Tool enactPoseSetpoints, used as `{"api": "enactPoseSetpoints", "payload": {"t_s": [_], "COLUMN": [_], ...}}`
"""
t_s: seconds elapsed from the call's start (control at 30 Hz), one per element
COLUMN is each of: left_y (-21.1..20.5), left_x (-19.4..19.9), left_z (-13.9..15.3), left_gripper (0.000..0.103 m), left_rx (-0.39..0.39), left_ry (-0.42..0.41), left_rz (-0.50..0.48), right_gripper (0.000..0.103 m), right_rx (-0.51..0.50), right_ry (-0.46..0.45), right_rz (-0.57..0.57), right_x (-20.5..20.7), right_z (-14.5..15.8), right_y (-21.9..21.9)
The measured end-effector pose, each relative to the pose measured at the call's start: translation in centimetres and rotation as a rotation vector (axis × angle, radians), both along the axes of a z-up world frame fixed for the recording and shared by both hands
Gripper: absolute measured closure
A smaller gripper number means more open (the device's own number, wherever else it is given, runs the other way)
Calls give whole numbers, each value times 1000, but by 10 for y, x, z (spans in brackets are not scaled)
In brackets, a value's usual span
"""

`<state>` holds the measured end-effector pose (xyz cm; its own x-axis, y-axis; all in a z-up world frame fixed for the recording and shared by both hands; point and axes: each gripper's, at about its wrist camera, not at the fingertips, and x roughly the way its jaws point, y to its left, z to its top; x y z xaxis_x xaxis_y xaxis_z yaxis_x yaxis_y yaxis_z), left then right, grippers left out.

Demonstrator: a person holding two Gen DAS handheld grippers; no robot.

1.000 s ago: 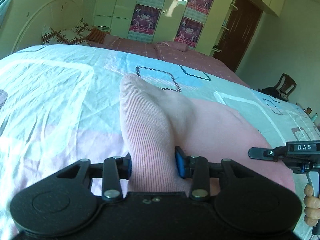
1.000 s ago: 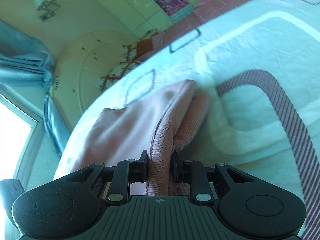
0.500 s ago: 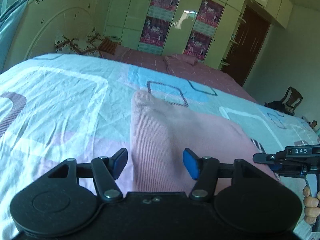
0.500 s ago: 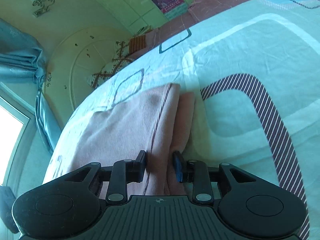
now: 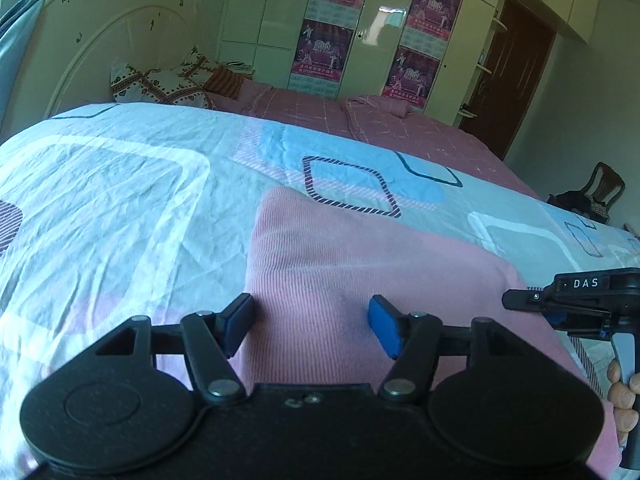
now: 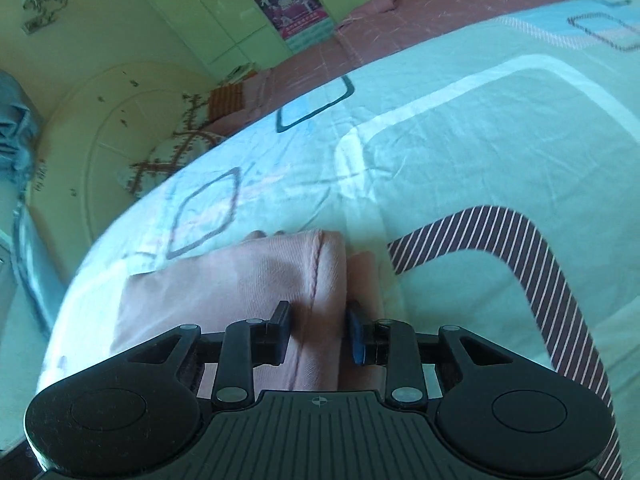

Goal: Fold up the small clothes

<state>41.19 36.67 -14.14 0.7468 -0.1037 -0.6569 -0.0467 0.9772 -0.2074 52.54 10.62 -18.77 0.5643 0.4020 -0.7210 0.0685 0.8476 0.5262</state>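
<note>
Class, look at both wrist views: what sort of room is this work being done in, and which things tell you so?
Most likely a home bedroom. A bed with a patterned sheet fills both views, pillows lie by an arched headboard, and wardrobe doors line the far wall.

Your right gripper (image 6: 318, 336) sits low in the middle of the frame, jaws a bit apart with a fold of the pink garment (image 6: 248, 276) running up between the blue pads (image 6: 355, 338). Can't tell if the pads are actually touching the cloth. The garment lies flat on the patterned bedsheet (image 6: 460, 152), spreading to the lower left, stitched seam near its right edge. A striped purple band (image 6: 560, 280) curves through the sheet on the right. Cream headboard (image 6: 100, 128) at the left, wardrobe posters (image 6: 288, 8) along the top.
</note>
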Motion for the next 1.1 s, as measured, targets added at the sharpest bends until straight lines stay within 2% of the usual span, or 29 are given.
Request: {"api": "enactPoseSetpoints", "payload": {"t_s": [0.1,0.2,0.37,0.6,0.77,0.87,0.93,1.03,1.1], "left_y": [2,-1,-5,-5,-4,-1,-2,-3,-4], "left_x": [-4,-17,-40,-83,-101,-105,-106,-110,-113], "left_z": [1,10,14,17,7,-4,-4,-3,-3], "left_gripper": [37,40,41,40,40,43,46,51,51], "left_rx": [-9,-9,-2,-20,-42,-83,-86,-85,-89], "left_ry": [4,-5,18,14,62,89,86,85,86], "left_rz": [14,10,-8,-34,-65,-55,-60,-78,-81], "right_gripper": [73,73,73,72,73,73,92,97,98], "right_rx": [-35,3,76,141,131,79,37,42,3], "right_ry": [-7,-13,-28,2,17,28,37,35,5], "right_rz": [9,38,70,79,88,107,116,72,76], "right_x": [0,-10,-50,-107,-138,-147,-153,-160,-167], "right_z": [-1,8,28,34,33,31,25,23,29], "right_y": [2,-4,-10,-18,-19,-12,-7,-16,-14]}}
